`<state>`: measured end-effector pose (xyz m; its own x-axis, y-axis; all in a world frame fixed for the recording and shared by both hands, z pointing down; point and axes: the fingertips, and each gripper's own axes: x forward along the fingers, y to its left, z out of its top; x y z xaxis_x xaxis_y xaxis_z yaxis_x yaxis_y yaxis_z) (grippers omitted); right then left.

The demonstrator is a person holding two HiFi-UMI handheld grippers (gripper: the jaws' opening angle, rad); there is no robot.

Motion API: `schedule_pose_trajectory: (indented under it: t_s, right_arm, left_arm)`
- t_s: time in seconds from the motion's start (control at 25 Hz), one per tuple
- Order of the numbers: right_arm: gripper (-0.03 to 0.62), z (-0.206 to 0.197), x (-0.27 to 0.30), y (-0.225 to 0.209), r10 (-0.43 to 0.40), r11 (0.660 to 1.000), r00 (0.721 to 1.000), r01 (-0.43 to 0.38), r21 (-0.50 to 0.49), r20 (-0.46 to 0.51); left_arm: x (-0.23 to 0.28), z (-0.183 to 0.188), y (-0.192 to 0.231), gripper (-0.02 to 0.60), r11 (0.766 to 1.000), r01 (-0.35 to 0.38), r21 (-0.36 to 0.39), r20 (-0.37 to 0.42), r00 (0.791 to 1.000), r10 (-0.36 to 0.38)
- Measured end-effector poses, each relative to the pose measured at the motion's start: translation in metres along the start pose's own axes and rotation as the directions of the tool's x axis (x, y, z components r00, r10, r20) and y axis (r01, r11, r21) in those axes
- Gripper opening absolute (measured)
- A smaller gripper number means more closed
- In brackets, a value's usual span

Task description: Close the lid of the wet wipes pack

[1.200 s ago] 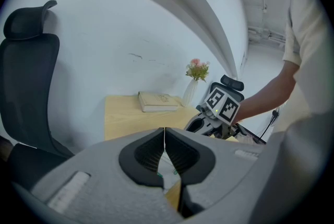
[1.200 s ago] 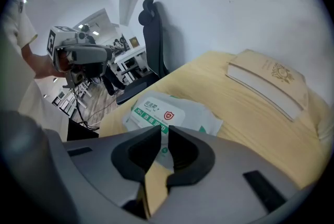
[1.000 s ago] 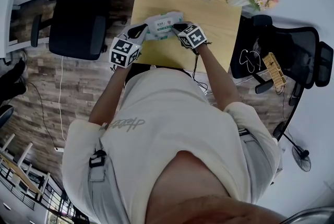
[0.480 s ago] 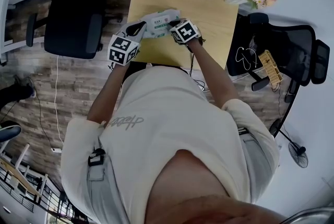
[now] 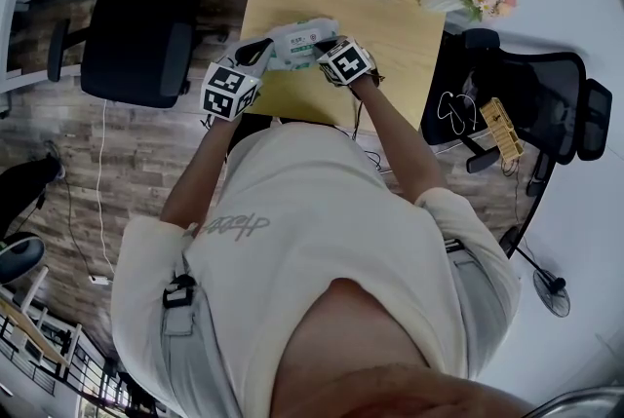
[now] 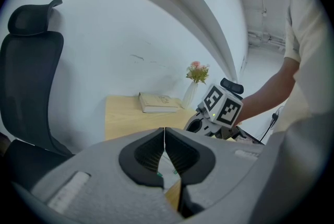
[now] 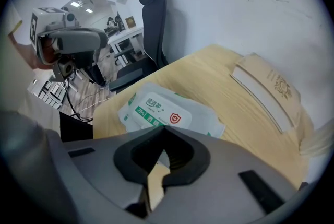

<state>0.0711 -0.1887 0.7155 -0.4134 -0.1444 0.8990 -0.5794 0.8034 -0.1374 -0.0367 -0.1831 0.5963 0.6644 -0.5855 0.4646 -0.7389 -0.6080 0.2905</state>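
A wet wipes pack (image 5: 304, 43), likely light and squashy with a stiffer plastic lid best pressed at its rim, lies near the surface's (image 5: 390, 26) front-left corner, between the left gripper (image 5: 256, 53) and right gripper (image 5: 324, 50), whose fingers are each closed together, apparently holding nothing.

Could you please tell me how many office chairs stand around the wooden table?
2. A black office chair stands off the table's left edge; a mesh-backed office chair stands off its right edge. Others may be outside the views.
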Motion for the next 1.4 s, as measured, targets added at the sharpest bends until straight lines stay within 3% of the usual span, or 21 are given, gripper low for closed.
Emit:
schedule_pose_trajectory:
  t_s: [0.24,0.6,1.04,1.24,1.4]
  right_arm:
    - [0.002,0.014,-0.001,0.016,0.065,0.998,0.998,-0.065,-0.008,0.024]
    - [0.002,0.013,0.008,0.019,0.076,0.997,0.997,-0.076,-0.002,0.004]
    - [0.003,0.011,0.017,0.018,0.057,0.997,0.998,-0.057,0.052,0.002]
    - [0.003,0.011,0.019,0.020,-0.004,1.000,1.000,0.004,-0.007,-0.010]
    - [0.003,0.011,0.018,0.019,-0.011,1.000,1.000,0.011,0.019,-0.001]
  left_arm:
    - [-0.008,-0.005,0.004,0.017,1.000,-0.012,-0.023,0.009,1.000,0.012]
    - [-0.016,0.000,0.013,0.017,0.999,-0.022,-0.049,0.036,0.999,0.023]
    - [-0.018,-0.010,0.017,0.017,0.999,0.009,-0.054,0.016,1.000,-0.009]
    - [-0.016,-0.011,0.016,0.017,0.999,0.026,-0.048,0.010,1.000,-0.026]
    - [-0.017,-0.006,0.015,0.017,0.999,0.034,-0.037,0.016,0.999,-0.033]
